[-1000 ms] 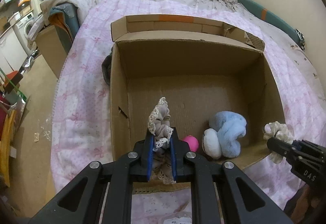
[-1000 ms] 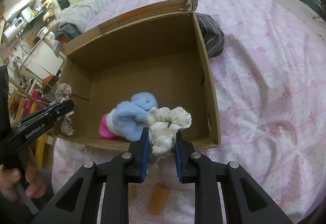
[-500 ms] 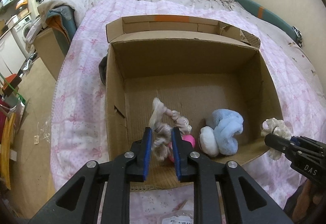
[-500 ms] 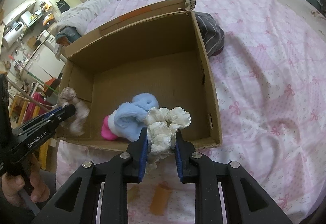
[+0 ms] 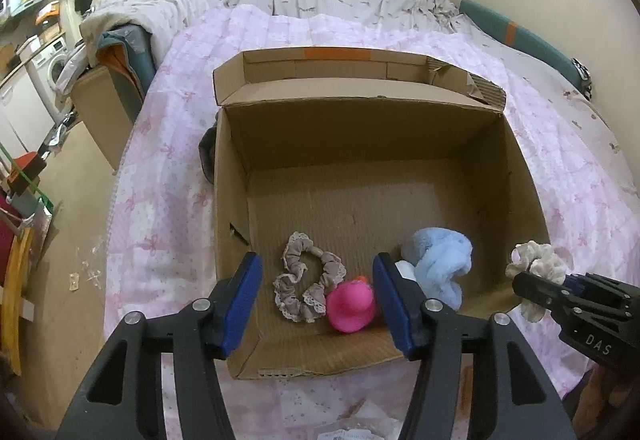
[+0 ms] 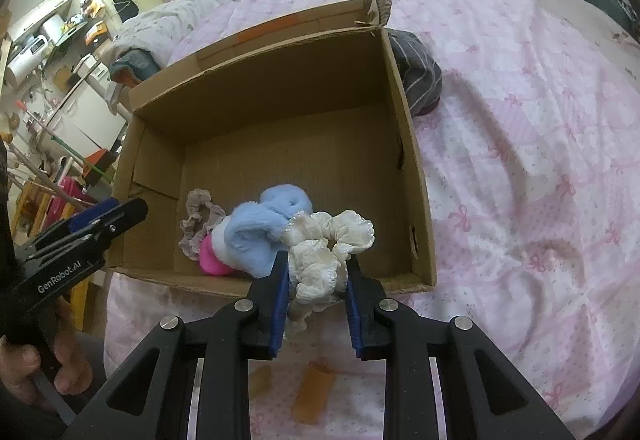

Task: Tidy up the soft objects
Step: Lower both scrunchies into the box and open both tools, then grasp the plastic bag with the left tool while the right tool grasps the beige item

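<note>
The left gripper (image 5: 318, 290) has its blue-padded fingers (image 5: 242, 298) spread wide apart with nothing between them, hanging over the near edge of the cardboard box (image 5: 230, 175); directly ahead of the gap, on the box floor, lies a beige lace-trimmed scrunchie (image 5: 306, 286), loosely curled and touching a pink ball-like toy (image 5: 350, 304) on its right; just beyond the right finger sits a fluffy pale blue and white bundle (image 5: 438, 270), pressed against the pink toy.

The right gripper (image 6: 318, 290) is clamped on a cream ruffled scrunchie (image 6: 328, 250), its blue pads (image 6: 280, 292) squeezing the lower folds while the upper ruffles bulge out above the fingertips; the scrunchie hangs at the near edge of the box (image 6: 414, 167), close to the near right corner, and whether it is over the rim or just outside it I cannot tell; in this view it overlaps the blue bundle (image 6: 264, 226), with the pink toy (image 6: 210, 256) and the beige scrunchie (image 6: 198, 217) further left on the box floor.

The box stands open on a pink bow-print bedspread (image 6: 532, 143); a dark striped cloth (image 6: 418, 73) lies against its outer wall at the far right corner; a pale crumpled quilt (image 5: 160, 7) is heaped at the far left of the bed.
</note>
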